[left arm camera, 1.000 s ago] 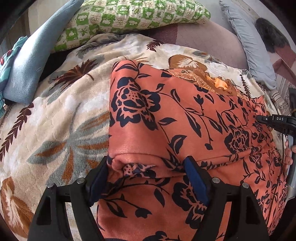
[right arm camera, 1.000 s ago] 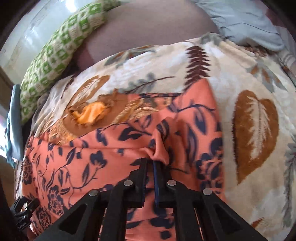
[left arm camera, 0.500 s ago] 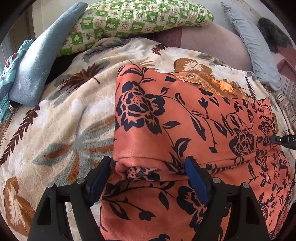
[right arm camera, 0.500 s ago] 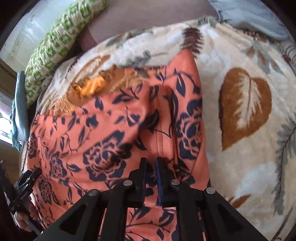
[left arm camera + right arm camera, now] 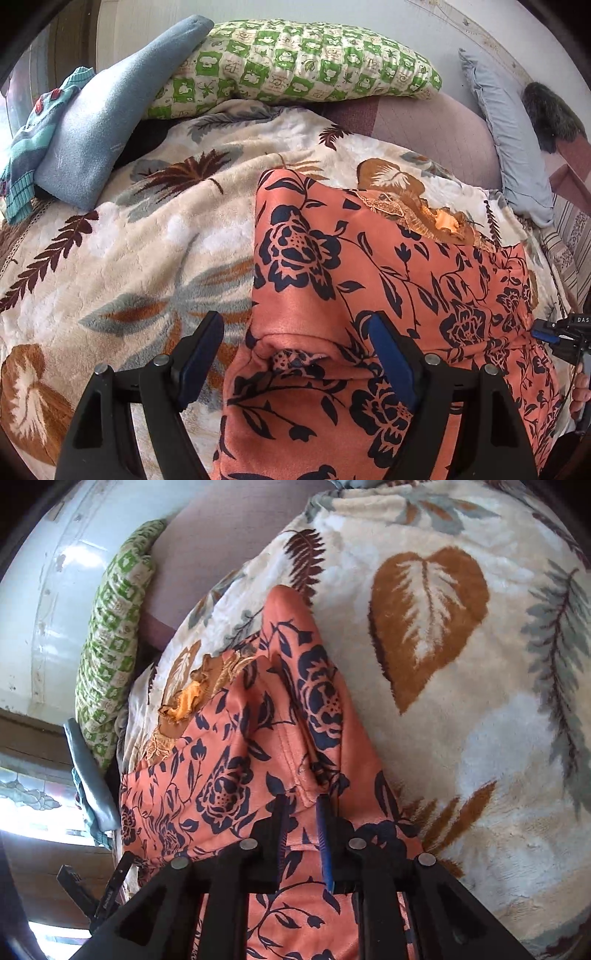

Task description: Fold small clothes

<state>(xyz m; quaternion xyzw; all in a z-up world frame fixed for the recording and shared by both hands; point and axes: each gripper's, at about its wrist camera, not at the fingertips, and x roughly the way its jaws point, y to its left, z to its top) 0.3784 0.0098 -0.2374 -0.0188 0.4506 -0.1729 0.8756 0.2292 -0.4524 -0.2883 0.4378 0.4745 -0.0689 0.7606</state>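
Observation:
An orange garment with dark blue flowers lies on a leaf-patterned blanket. Its near edge is folded over, forming a ridge. My left gripper is open, its blue-padded fingers standing either side of that folded edge without closing on it. The same garment shows in the right wrist view. My right gripper has its jaws nearly closed, pinching a fold of the orange cloth. The right gripper also shows at the right edge of the left wrist view.
A green checked pillow, a blue folded cloth and a grey pillow lie at the far side of the bed. An orange-brown lace piece lies at the garment's far edge. The blanket extends right.
My right gripper has pulled back and swung with the cloth pinched in it, so the garment now stretches away at an angle. My left gripper has drawn back slightly and stays open over the folded edge.

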